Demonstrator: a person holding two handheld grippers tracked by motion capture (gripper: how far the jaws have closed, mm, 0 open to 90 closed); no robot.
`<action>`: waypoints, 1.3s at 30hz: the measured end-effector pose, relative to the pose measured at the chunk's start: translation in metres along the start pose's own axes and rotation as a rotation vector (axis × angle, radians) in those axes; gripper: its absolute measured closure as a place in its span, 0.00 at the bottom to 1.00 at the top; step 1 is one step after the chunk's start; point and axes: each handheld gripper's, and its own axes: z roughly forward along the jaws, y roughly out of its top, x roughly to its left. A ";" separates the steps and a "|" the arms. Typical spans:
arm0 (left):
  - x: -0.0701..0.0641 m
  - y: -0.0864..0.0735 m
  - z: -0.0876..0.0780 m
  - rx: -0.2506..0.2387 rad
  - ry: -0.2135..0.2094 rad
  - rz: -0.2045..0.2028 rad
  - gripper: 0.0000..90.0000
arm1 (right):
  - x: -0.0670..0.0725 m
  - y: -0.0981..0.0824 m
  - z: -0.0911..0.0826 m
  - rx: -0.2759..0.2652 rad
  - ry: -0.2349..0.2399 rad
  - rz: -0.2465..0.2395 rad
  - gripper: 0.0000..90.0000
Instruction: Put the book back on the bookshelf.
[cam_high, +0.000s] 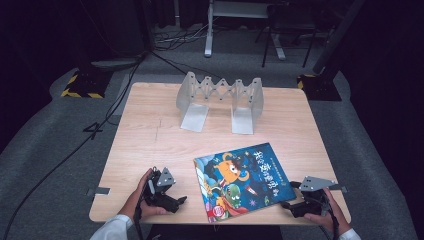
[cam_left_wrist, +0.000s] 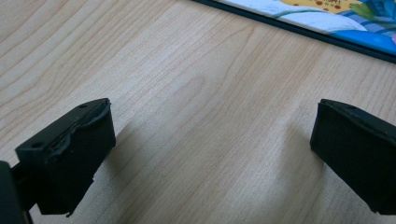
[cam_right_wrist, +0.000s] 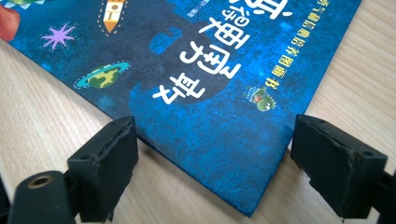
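**Mia:** Where are the person's hands?

**Ben:** Both come in at the near edge of the desk (cam_high: 150, 130). The left hand (cam_high: 142, 197) lies low at the near left, and its claw (cam_high: 181, 201) points right, toward the book (cam_high: 242, 180). The right hand (cam_high: 327, 212) sits at the near right corner, and its claw (cam_high: 286, 205) points left, at the book's near right corner.

**Mia:** Where is the book?

**Ben:** It lies flat on the desk, front cover up, a bit turned, between the two claws. In the right gripper view, the book's corner (cam_right_wrist: 219, 154) sits right between the two black jaws of the right claw (cam_right_wrist: 215, 154). In the left gripper view, the book's edge (cam_left_wrist: 327, 28) is farther off, past the left claw (cam_left_wrist: 212, 140), with bare wood between.

**Mia:** Are the claws wide or narrow?

**Ben:** Both are wide. The right claw's jaws stand on each side of the corner. It does not look like they squeeze it. The left claw holds nothing; there is just desk between its jaws.

**Mia:** What else is on the desk?

**Ben:** A grey rack (cam_high: 220, 102) stands at the far side, well apart from the book.
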 end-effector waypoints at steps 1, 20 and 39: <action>0.001 0.000 0.000 -0.001 -0.002 0.000 0.01 | -0.001 0.002 0.002 0.000 0.004 -0.004 0.17; 0.034 0.020 0.006 -0.035 0.015 -0.012 0.18 | -0.003 0.031 0.028 0.012 0.055 -0.059 0.17; 0.065 0.047 0.032 -0.064 -0.024 -0.024 0.17 | -0.002 0.044 0.043 -0.004 0.093 -0.096 0.19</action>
